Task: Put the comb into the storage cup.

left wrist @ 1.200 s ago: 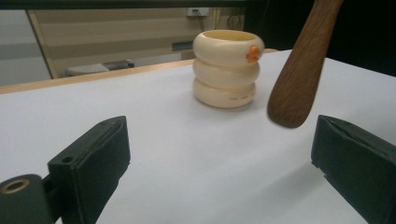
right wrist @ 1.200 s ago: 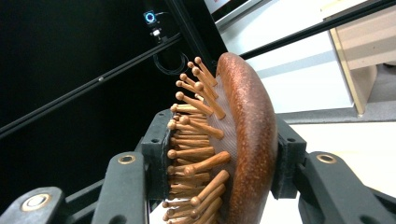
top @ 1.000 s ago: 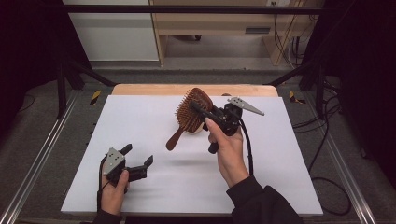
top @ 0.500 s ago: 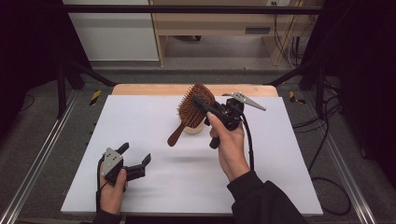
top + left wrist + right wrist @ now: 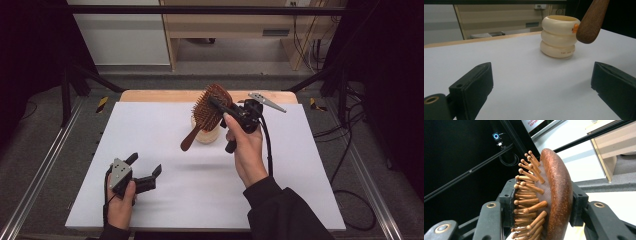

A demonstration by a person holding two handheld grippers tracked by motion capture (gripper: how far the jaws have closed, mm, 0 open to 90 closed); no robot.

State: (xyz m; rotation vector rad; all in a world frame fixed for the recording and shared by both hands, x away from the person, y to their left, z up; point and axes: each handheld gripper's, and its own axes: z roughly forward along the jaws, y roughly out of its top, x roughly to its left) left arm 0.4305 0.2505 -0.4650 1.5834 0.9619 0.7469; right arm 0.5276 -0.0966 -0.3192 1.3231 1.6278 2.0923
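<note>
At lower left of the high view, the left gripper [image 5: 146, 175] rests on the white table [image 5: 165, 200], jaws wide apart and empty. At centre, the hairbrush [image 5: 207, 112] hangs tilted, handle down, just above the cream ribbed holder [image 5: 206, 135]; the right gripper [image 5: 216, 102] clamps its head, one jaw on the bristles, one on the back. Judging by this, the handle tip should be centred over the holder's mouth and lowered slowly. Dark curtains and a pale cabinet stand behind.

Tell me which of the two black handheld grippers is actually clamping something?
The right gripper, raised above the cream ringed holder, clamps the brown wooden hairbrush by its head. The left gripper gapes open, low over the white table.
</note>
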